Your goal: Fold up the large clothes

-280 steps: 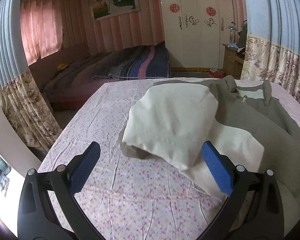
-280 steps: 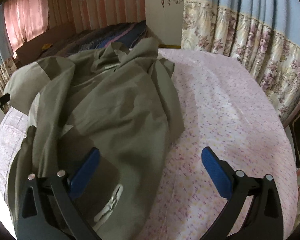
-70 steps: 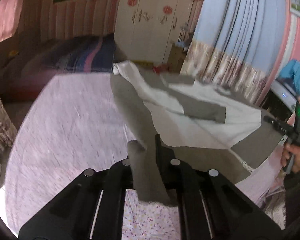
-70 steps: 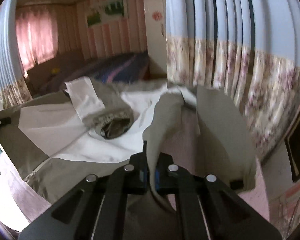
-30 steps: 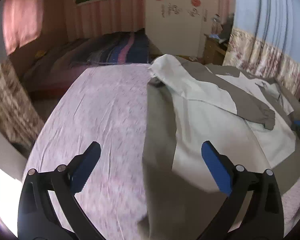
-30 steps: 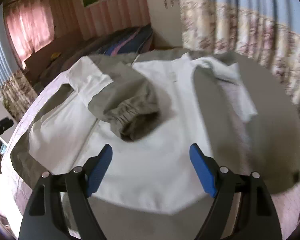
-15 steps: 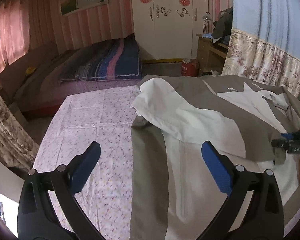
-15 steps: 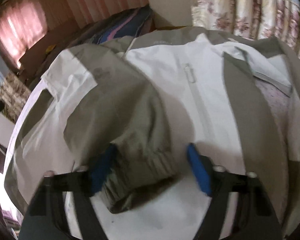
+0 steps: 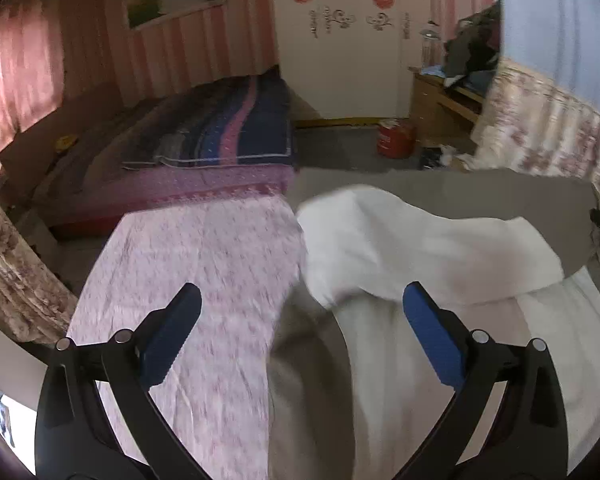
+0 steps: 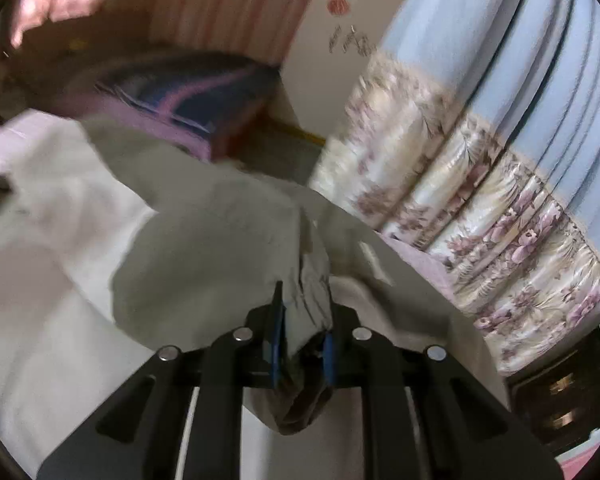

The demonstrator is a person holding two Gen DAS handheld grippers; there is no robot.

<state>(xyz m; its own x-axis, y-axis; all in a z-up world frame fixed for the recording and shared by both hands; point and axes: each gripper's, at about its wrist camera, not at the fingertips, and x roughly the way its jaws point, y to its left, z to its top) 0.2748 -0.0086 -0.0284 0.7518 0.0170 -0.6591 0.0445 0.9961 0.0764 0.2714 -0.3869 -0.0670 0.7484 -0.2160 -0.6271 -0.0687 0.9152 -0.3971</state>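
A large grey and white jacket [image 9: 440, 248] lies spread on the pink flowered bed sheet [image 9: 204, 256]. One sleeve [image 9: 412, 240], white and grey, lies folded across its body. My left gripper [image 9: 300, 336] is open and empty, just above the jacket's left edge. My right gripper [image 10: 302, 344] is shut on the grey cuff end of that sleeve [image 10: 308, 292], and lifts it off the white body of the jacket [image 10: 52, 272].
A second bed with a striped dark blanket [image 9: 220, 128] stands beyond. A red container [image 9: 396, 136] and a wooden desk [image 9: 444, 100] are at the back right. Flowered curtains [image 10: 480, 208] hang close on the right.
My right gripper has closed on the sleeve cuff and lifted it. My left gripper has stayed open and moved closer to the jacket's shoulder.
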